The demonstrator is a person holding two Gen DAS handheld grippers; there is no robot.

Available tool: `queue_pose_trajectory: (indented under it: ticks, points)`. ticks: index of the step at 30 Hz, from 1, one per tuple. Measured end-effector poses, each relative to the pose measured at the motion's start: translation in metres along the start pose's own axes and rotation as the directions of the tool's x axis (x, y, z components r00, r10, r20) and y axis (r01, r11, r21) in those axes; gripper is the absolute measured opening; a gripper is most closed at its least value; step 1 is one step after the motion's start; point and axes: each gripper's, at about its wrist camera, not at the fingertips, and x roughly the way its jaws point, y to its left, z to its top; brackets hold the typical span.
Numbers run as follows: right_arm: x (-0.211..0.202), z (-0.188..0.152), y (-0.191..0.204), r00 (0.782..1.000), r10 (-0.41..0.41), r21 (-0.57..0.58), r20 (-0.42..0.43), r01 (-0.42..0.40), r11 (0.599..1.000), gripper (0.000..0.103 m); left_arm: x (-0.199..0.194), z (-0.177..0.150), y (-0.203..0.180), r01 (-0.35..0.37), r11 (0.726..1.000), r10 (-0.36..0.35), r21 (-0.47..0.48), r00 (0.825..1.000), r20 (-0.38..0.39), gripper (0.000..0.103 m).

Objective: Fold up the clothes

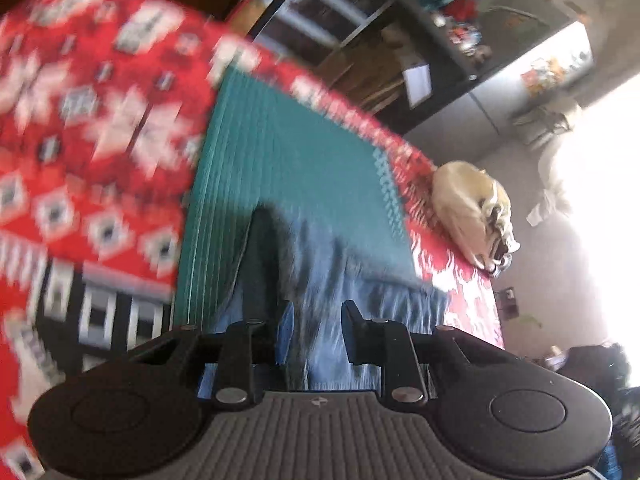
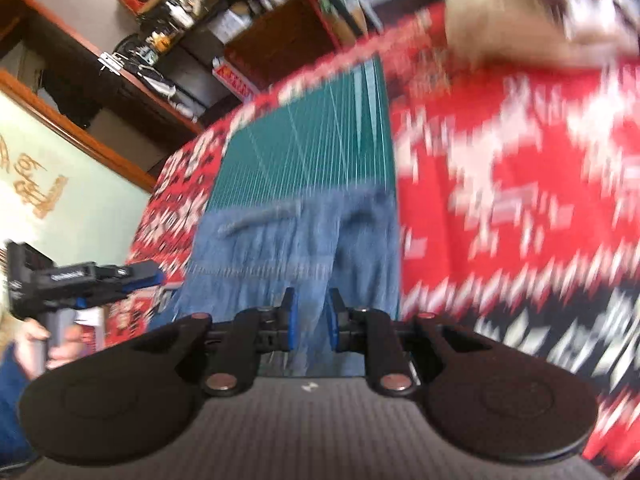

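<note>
A blue denim garment (image 1: 332, 280) (image 2: 280, 248) lies flat on a green cutting mat (image 1: 280, 152) (image 2: 312, 152). My left gripper (image 1: 316, 332) hangs just over its near edge, jaws apart, with denim showing in the gap. My right gripper (image 2: 311, 312) is also low over the denim, with a narrower gap between its blue pads and cloth visible behind. In the right wrist view the left gripper (image 2: 156, 276) sits at the garment's left edge, held by a hand (image 2: 40, 336). Both views are motion-blurred.
A red, white and black patterned blanket (image 1: 80, 120) (image 2: 500, 200) covers the surface under the mat. A cream bundle of cloth (image 1: 472, 212) (image 2: 520, 8) sits near the blanket's edge. Cluttered shelves (image 2: 180, 20) stand behind.
</note>
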Motion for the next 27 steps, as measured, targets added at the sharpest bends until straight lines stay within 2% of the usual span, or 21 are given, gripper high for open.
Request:
queue_pose_trajectory:
  ticks: [1, 3, 6, 9, 13, 17, 24, 25, 27]
  points:
    - [0.007, 0.005, 0.007, 1.000, -0.011, -0.033, 0.026, 0.012, 0.999, 0.018, 0.004, 0.006, -0.006, 0.001, 1.000, -0.002, 0.022, 1.000, 0.012, 0.024]
    - [0.022, 0.013, 0.020, 0.997, -0.030, -0.097, 0.075, 0.038, 0.995, 0.018, 0.019, 0.018, -0.019, 0.008, 0.997, -0.011, 0.082, 1.000, 0.029, 0.015]
    - [0.046, 0.027, 0.041, 0.987, -0.053, -0.191, 0.151, 0.082, 0.978, 0.017, 0.048, 0.027, -0.039, -0.066, 0.976, 0.059, 0.207, 0.997, 0.040, 0.008]
    - [0.071, 0.022, 0.044, 0.988, -0.082, -0.239, 0.131, 0.112, 0.964, 0.015, 0.065, 0.023, -0.040, -0.118, 0.954, 0.111, 0.274, 0.993, 0.041, 0.006]
    - [0.084, 0.000, 0.035, 0.987, -0.117, -0.291, 0.108, 0.144, 0.946, 0.009, 0.085, 0.014, -0.036, -0.174, 0.923, 0.170, 0.344, 0.985, 0.042, 0.003]
    - [0.080, -0.015, 0.025, 0.986, -0.113, -0.315, 0.121, 0.146, 0.938, 0.005, 0.088, 0.011, -0.023, -0.163, 0.925, 0.161, 0.343, 0.986, 0.036, 0.003]
    - [0.068, -0.011, 0.012, 0.984, -0.137, -0.242, 0.112, 0.161, 0.957, 0.000, 0.076, 0.007, -0.020, -0.171, 0.927, 0.163, 0.333, 0.985, 0.055, 0.003]
    - [0.065, -0.009, 0.011, 0.982, -0.145, -0.231, 0.122, 0.170, 0.958, 0.004, 0.074, 0.007, -0.021, -0.180, 0.925, 0.169, 0.335, 0.984, 0.062, 0.003]
    - [0.058, -0.005, 0.010, 0.976, -0.161, -0.207, 0.146, 0.190, 0.960, 0.005, 0.070, 0.007, -0.025, -0.212, 0.912, 0.191, 0.352, 0.977, 0.092, 0.002]
